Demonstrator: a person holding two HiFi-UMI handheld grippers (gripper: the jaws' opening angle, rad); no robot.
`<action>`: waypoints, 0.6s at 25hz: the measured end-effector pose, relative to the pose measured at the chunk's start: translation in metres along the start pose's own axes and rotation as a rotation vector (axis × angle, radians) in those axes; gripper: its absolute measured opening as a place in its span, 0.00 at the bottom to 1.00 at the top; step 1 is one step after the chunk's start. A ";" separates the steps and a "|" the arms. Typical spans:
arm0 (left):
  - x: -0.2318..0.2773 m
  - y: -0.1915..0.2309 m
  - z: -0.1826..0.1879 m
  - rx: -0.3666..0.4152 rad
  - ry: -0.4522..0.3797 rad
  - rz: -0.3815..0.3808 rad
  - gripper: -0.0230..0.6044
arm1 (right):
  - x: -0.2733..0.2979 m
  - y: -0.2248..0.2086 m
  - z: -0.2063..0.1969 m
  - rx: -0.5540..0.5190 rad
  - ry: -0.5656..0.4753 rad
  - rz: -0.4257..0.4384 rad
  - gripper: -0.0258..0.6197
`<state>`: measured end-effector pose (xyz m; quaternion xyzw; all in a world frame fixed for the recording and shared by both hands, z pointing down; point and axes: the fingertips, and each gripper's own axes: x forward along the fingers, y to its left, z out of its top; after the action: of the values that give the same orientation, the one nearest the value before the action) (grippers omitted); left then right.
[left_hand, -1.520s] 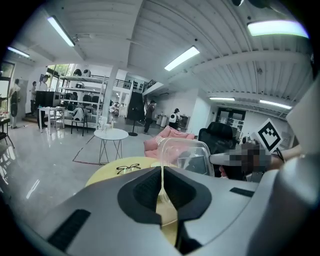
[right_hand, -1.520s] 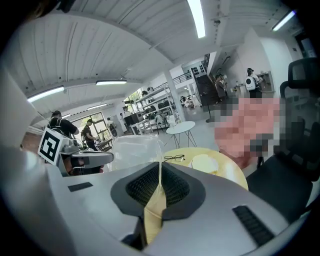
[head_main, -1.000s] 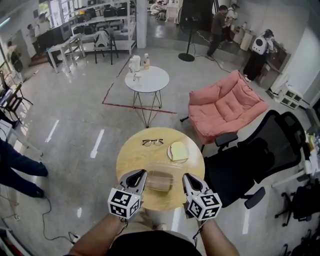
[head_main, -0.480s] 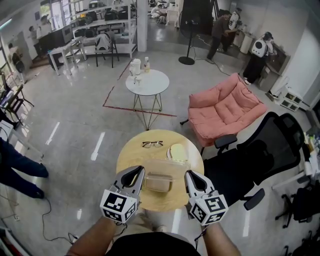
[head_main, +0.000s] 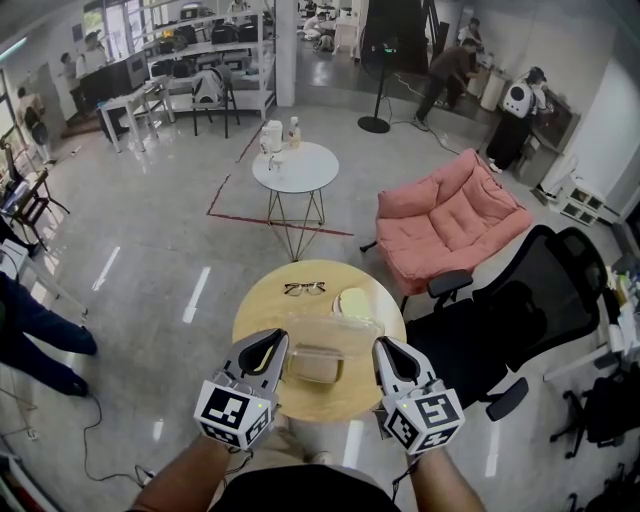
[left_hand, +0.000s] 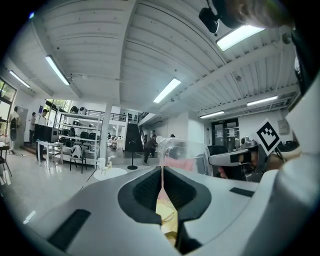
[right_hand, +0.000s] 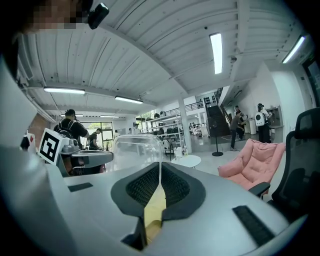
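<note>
Both forearms reach forward side by side, the left gripper (head_main: 268, 350) and right gripper (head_main: 386, 355) level with each other. Each one's fingers are pressed together on a thin rim of the clear container (head_main: 322, 352), which is held between them over the round table (head_main: 258, 310). Glasses (head_main: 304, 288) lie beyond the fingertips.

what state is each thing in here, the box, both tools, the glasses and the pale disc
plastic box: clear, gripped at opposite sides by both tools, over the table
left tool: shut on one wall of the plastic box
right tool: shut on the opposite wall
glasses: lying on the table, untouched
pale disc: flat on the table, beside the glasses
</note>
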<state>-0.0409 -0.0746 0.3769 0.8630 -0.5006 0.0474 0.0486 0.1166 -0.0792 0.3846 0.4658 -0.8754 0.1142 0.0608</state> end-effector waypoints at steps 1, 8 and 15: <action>-0.001 -0.001 0.002 0.000 -0.003 -0.004 0.08 | -0.002 0.000 0.002 -0.002 -0.003 -0.001 0.08; -0.006 -0.012 0.011 0.012 -0.016 -0.014 0.08 | -0.012 -0.001 0.008 0.012 -0.016 -0.003 0.08; -0.010 -0.016 0.011 0.015 -0.014 -0.009 0.08 | -0.018 0.001 0.009 0.011 -0.025 0.002 0.08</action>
<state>-0.0315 -0.0600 0.3637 0.8659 -0.4967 0.0451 0.0387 0.1261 -0.0668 0.3721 0.4664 -0.8760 0.1132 0.0472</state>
